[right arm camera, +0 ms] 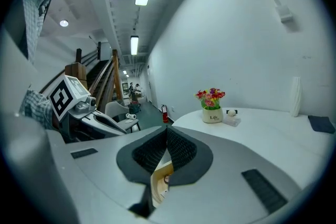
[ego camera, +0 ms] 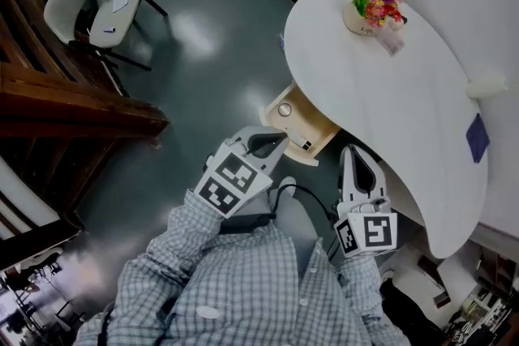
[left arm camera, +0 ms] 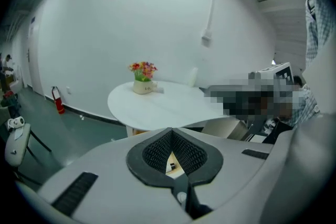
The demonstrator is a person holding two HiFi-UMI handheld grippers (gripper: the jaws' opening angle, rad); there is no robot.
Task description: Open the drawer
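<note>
**Apparently done: drawer stands pulled out, both grippers clear of it**

Seen from the head view, the shallow light-wood drawer [ego camera: 302, 126] sticks out from under the near edge of the white oval table [ego camera: 405, 117]. Its pale inside is open to view, and a small round knob [ego camera: 284, 109] sits on its front panel. How far its travel goes cannot be told, but it looks well out, so I judge the opening itself finished, or close to it.

Neither tool touches the drawer. The left gripper [ego camera: 273, 143] hangs just in front of the person's checked shirt, above and on the near side of the drawer. Its ribbed black pads meet at the tips, with nothing between them [left arm camera: 171, 132]. Only a sliver of pale wood shows through the gap lower down.

The right gripper [ego camera: 355, 156] is held beside it, near the table edge and apart from the drawer. Its jaws are likewise together and empty in its own view [right arm camera: 167, 131], with pale wood glimpsed behind them.

On the tabletop a cream pot of red and yellow flowers [ego camera: 371, 4] stands far from the drawer and plays no part.

If anything is left, it would be a last pull on the knob to bring the drawer fully out. For that one pair of jaws would have to part, come down and close on the knob.
</note>
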